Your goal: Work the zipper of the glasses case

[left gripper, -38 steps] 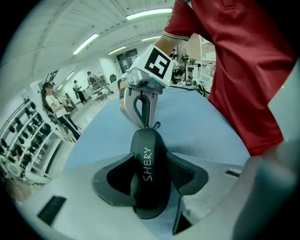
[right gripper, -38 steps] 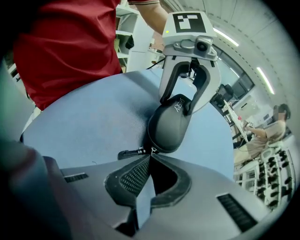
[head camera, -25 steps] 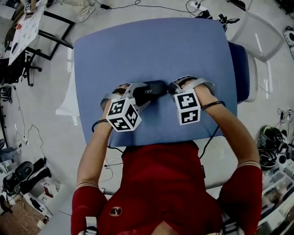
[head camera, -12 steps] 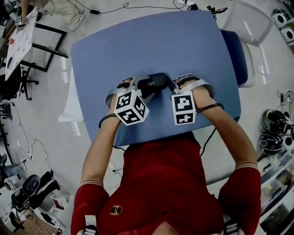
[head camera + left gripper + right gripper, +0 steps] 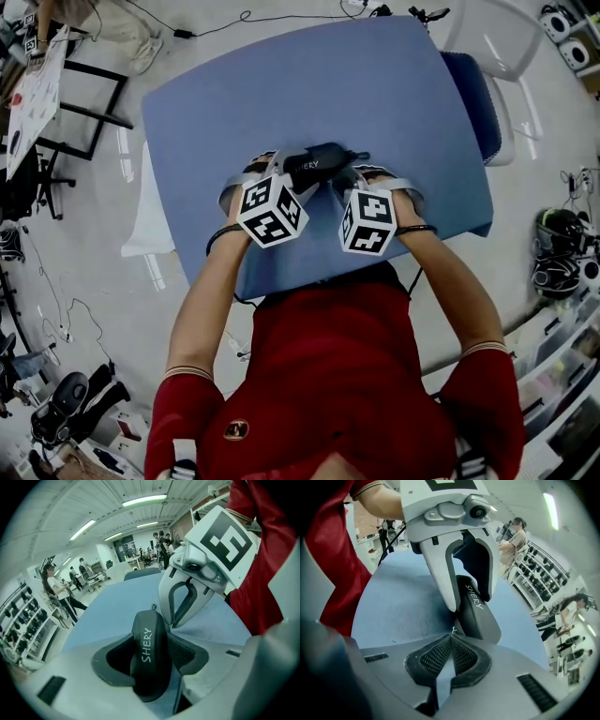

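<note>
A black glasses case [image 5: 317, 159] printed SHERY lies on the blue table [image 5: 309, 84]. My left gripper [image 5: 285, 172] is shut on the case's left end; in the left gripper view the case [image 5: 146, 634] sits upright between both pads of the left gripper [image 5: 151, 654]. My right gripper [image 5: 339, 179] is at the case's near side, jaws shut. In the right gripper view the tips of the right gripper [image 5: 452, 637] pinch the small metal zipper pull [image 5: 453, 630] at the case's [image 5: 480, 616] edge, just below the left gripper [image 5: 464, 595].
The table's near edge [image 5: 356, 267] runs just under my wrists. A white chair [image 5: 497, 42] stands past the far right corner, a desk [image 5: 37, 80] at the far left. Several people stand far off in both gripper views.
My right gripper has rolled and slid left along the case's near side, closer to the left gripper. The left gripper has kept its hold in place.
</note>
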`<state>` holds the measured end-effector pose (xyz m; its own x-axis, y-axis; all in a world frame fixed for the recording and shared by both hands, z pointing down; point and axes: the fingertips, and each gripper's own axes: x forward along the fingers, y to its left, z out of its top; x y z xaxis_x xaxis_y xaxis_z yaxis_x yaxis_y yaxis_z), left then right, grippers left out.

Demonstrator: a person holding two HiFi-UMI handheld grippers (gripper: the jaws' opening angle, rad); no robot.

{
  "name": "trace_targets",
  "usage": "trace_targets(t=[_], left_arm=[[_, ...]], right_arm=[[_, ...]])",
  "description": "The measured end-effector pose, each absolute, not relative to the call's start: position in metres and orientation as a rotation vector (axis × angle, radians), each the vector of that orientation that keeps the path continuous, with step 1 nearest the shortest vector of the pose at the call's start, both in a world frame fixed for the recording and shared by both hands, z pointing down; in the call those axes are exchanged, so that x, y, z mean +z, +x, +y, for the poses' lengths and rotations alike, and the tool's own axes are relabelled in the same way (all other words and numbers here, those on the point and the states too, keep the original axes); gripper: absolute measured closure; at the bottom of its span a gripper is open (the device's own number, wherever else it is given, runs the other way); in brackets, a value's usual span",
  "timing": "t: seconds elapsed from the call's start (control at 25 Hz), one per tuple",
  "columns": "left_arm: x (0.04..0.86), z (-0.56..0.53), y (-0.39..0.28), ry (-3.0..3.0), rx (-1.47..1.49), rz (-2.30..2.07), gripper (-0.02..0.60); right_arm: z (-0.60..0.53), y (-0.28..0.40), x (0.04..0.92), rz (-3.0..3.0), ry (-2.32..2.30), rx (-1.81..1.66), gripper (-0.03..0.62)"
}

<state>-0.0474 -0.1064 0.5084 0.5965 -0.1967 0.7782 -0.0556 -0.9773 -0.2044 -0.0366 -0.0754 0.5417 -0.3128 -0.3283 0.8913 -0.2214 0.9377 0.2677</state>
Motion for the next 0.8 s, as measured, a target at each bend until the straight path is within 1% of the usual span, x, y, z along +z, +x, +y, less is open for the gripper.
trace_targets(t=[0.32, 0.8], left_arm=[[0.509, -0.102, -0.051, -2.64, -1.33, 0.183, 0.377], [0.507, -0.09, -0.054, -2.661, -1.337, 0.069, 0.377]], right_arm=[[-0.069, -0.061, 0.542, -1.949, 0.555, -0.038, 0.595], [-0.063, -0.052, 0.546, -1.978, 0.536, -0.05, 0.597]])
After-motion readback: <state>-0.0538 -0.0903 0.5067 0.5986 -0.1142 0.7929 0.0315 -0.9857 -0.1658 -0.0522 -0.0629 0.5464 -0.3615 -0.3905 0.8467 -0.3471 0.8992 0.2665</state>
